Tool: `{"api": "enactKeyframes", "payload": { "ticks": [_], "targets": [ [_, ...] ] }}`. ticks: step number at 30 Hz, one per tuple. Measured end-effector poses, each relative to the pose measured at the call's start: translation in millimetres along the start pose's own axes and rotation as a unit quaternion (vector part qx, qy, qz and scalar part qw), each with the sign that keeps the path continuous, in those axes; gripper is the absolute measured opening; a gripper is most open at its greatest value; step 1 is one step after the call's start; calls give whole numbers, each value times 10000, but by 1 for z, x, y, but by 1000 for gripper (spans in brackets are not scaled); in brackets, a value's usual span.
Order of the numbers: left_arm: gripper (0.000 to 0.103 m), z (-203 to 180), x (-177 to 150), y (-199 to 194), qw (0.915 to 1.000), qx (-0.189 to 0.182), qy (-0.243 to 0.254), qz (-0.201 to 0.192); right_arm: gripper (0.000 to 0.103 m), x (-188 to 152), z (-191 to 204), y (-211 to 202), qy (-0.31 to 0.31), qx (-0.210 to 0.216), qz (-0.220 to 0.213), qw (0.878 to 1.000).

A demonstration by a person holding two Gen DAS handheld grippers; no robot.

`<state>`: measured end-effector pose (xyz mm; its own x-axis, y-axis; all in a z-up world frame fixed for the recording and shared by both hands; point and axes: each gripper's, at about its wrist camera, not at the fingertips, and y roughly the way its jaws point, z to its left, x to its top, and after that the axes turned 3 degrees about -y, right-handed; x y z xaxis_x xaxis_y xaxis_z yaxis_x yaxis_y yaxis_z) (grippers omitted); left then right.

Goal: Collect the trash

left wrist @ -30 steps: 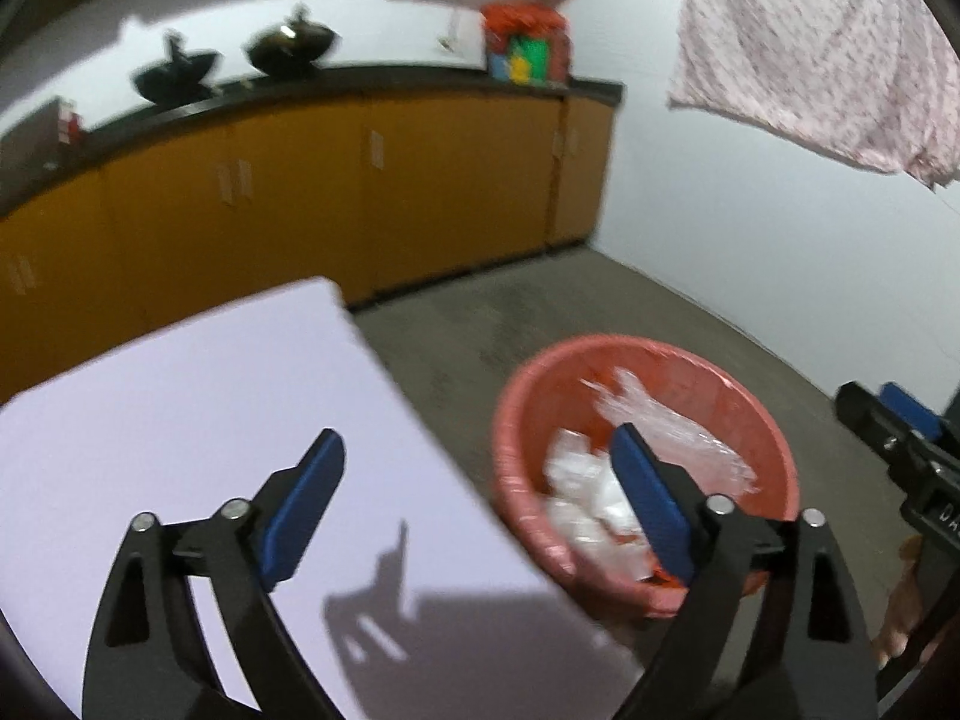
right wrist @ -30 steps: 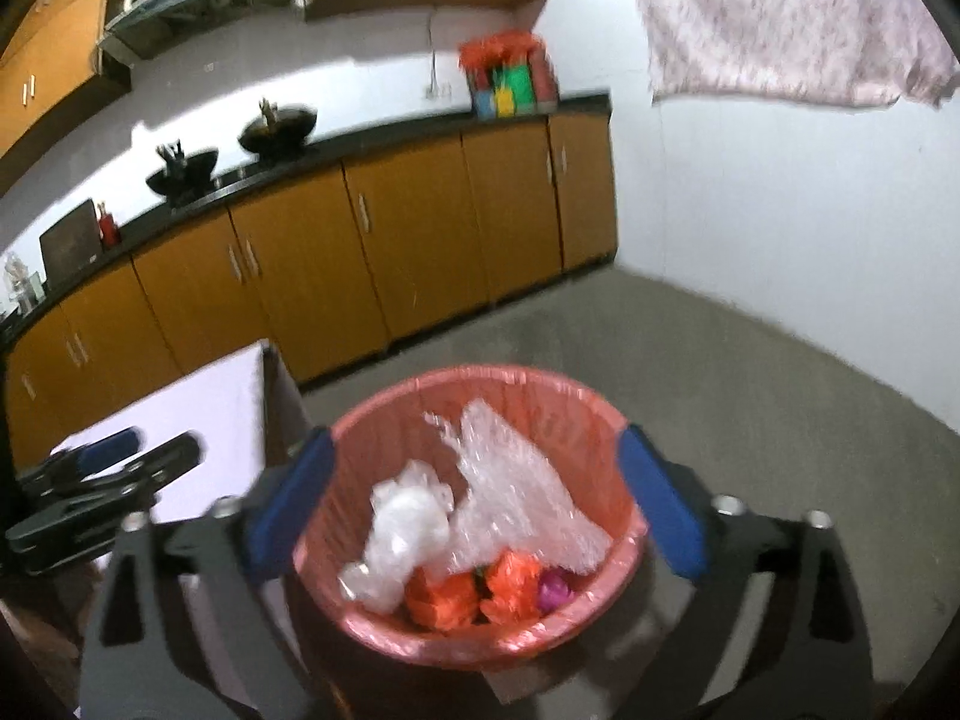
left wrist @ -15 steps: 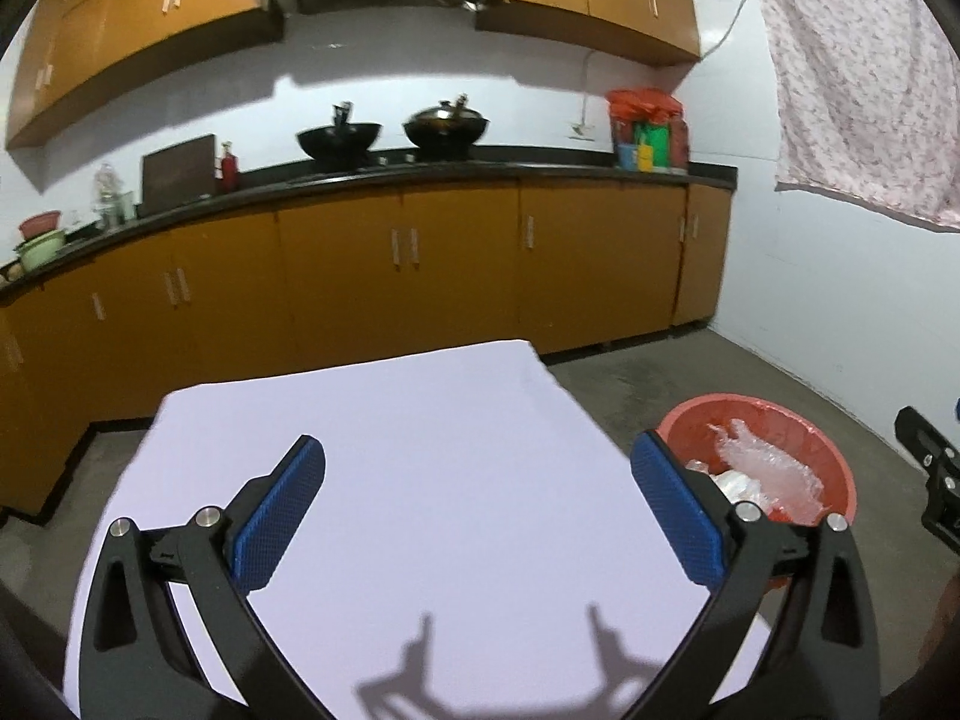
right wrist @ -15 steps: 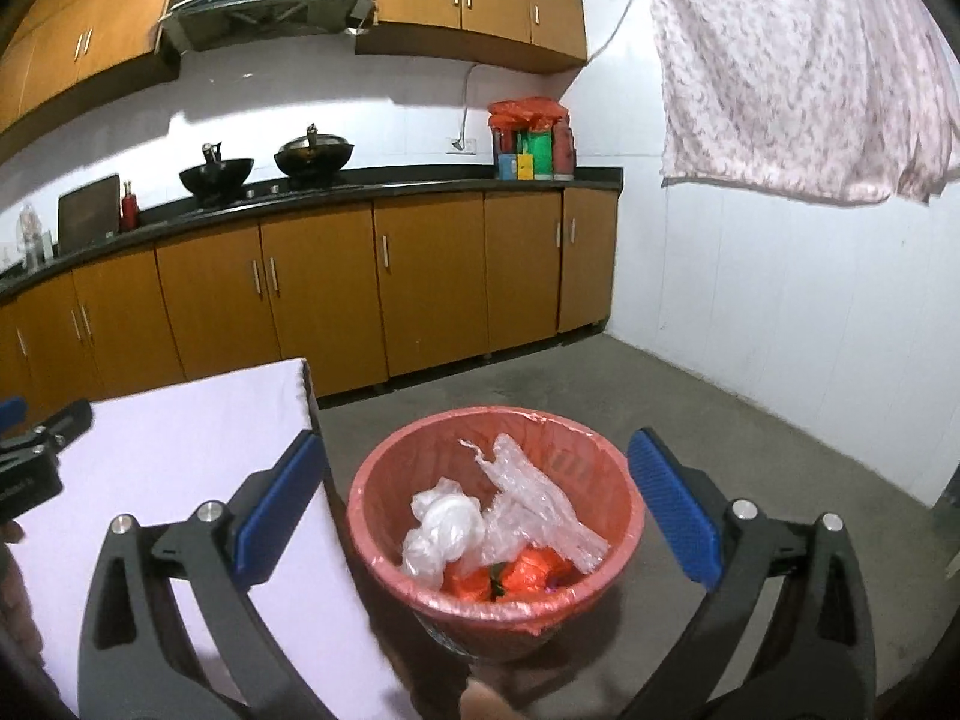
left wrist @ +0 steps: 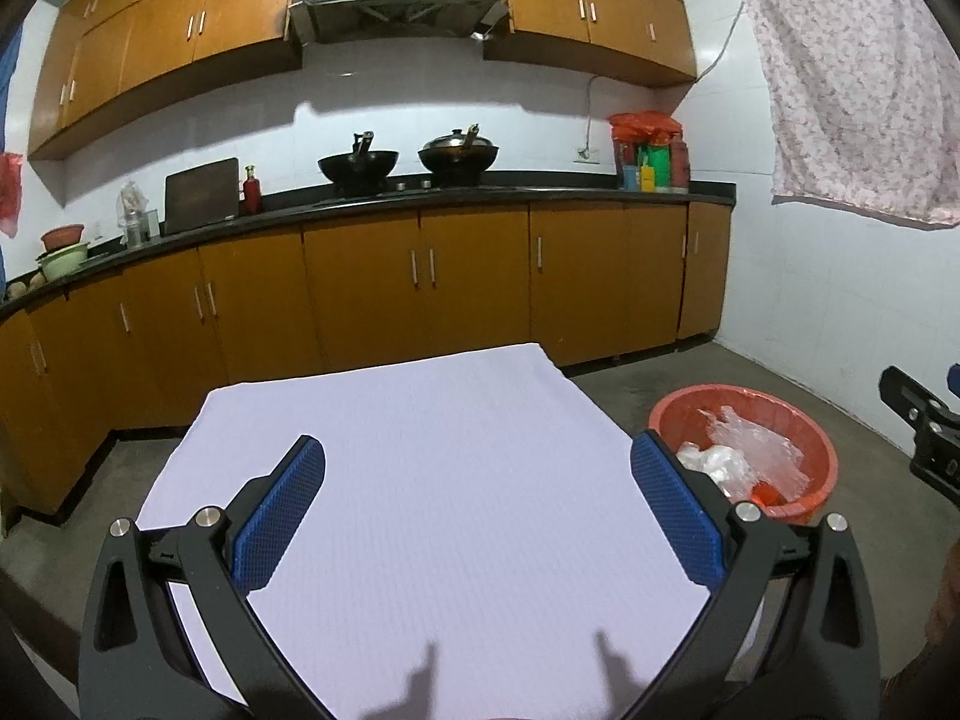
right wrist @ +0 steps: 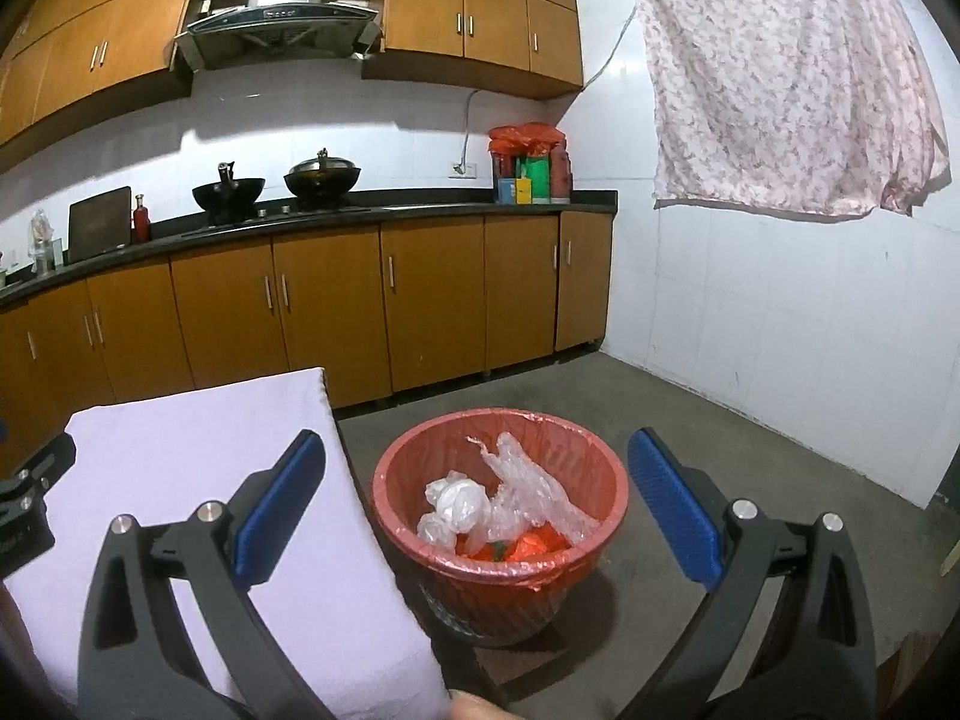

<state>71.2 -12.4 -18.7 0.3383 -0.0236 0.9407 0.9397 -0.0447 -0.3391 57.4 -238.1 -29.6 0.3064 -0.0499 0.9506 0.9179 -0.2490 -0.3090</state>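
Observation:
A red waste basket (right wrist: 606,474) lined with a red bag stands on the floor right of the table; it also shows in the left wrist view, basket (left wrist: 810,438). Inside lie crumpled clear plastic (right wrist: 534,486), a white bag (right wrist: 450,498) and orange scraps (right wrist: 528,546). My left gripper (left wrist: 477,504) hangs open over the lilac tablecloth (left wrist: 420,450) with nothing between its blue pads. My right gripper (right wrist: 477,504) is open too, held above and in front of the basket, empty. The right gripper's tip (left wrist: 918,420) shows at the left view's right edge.
Wooden base cabinets (left wrist: 420,288) under a dark counter run along the back wall, with two woks (left wrist: 408,162) and a stack of red and green containers (left wrist: 648,150). A floral cloth (right wrist: 792,72) hangs on the white right wall. Grey floor (right wrist: 720,420) surrounds the basket.
Both grippers have drawn back and tilted up from the basket. The left one has swung left over the table and opened a little wider. The basket now sits farther off in both views.

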Motion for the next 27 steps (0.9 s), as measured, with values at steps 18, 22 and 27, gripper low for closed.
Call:
{"api": "enactKeyframes", "payload": {
  "ticks": [18,22,27],
  "targets": [
    [101,-4,-6,-23,9995,-123,124,-269,99,-6,6,-28,-138,73,-180,9997],
    [101,-4,-7,-24,9994,-149,121,-275,99,-5,7,-33,-94,82,-202,9997],
    [101,-3,-9,-27,9993,-164,94,-308,99,-3,7,-34,-72,100,-209,9997]
  ]
}}
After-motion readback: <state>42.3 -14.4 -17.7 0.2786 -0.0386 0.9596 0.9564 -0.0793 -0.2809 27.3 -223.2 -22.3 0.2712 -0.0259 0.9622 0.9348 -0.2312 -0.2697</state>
